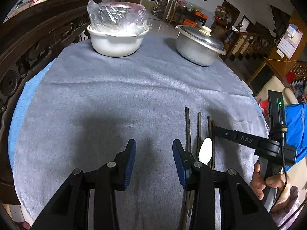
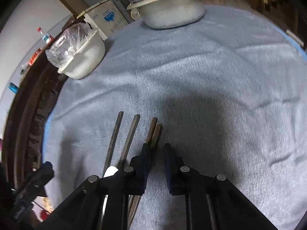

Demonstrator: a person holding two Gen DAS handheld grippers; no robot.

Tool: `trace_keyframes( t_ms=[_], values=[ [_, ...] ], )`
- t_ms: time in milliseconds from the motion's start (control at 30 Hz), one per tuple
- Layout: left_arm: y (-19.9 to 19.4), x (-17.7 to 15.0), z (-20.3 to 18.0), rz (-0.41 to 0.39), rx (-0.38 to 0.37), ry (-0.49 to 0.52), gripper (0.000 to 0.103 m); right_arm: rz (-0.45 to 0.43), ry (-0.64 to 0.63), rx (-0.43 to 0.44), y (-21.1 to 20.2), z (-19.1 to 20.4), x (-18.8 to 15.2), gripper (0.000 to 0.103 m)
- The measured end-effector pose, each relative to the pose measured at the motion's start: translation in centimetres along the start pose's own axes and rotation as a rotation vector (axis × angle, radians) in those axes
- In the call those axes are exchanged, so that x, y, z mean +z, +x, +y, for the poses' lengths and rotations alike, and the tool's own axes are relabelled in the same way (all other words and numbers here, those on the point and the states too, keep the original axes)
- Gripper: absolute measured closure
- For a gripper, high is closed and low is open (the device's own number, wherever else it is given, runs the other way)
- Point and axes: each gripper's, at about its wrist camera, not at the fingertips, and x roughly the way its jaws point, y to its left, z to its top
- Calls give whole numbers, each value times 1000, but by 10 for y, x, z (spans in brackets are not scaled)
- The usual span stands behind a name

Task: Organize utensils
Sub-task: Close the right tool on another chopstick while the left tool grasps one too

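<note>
Several dark chopsticks point(image 1: 188, 126) point(image 2: 115, 140) lie side by side on the blue-grey cloth point(image 1: 115, 95), pointing away from me. A white spoon point(image 1: 205, 151) point(image 2: 110, 171) rests among them. My left gripper point(image 1: 154, 145) is open over bare cloth just left of the chopsticks, its right finger overlapping the nearest one. My right gripper point(image 2: 156, 149) hangs low over the cloth with only a narrow gap and nothing between its pads. The rightmost pair of chopsticks point(image 2: 155, 132) passes under its left finger. A person's hand point(image 1: 268, 184) holds the right gripper's handle.
At the far side of the round table stand a white bowl point(image 1: 117, 42) point(image 2: 84, 57) holding a plastic-wrapped dish and a lidded metal pot point(image 1: 199, 46) point(image 2: 168, 13). Dark carved wooden furniture point(image 1: 28, 48) borders the table's left edge.
</note>
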Motion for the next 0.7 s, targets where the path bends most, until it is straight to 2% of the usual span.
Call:
trace_keyframes(
  t_ms=[167,267,467,567,700],
  values=[
    [13,11,-4,14,3,24,63,-14,-119,-89,2,13,2,92],
    [26,18,-14,33,-2,72,63,-41,-184,-141,0,11,1,93],
    [56,32,-39,88,-16,159,63,-49,-138,-170,-9,-17,12,93],
    [76,39,-55,134,-28,195,63,-9,-119,-150,-8,-24,18,93],
    [95,48,-70,189,-40,227,63,96,-92,-138,-5,-28,29,93]
  ],
)
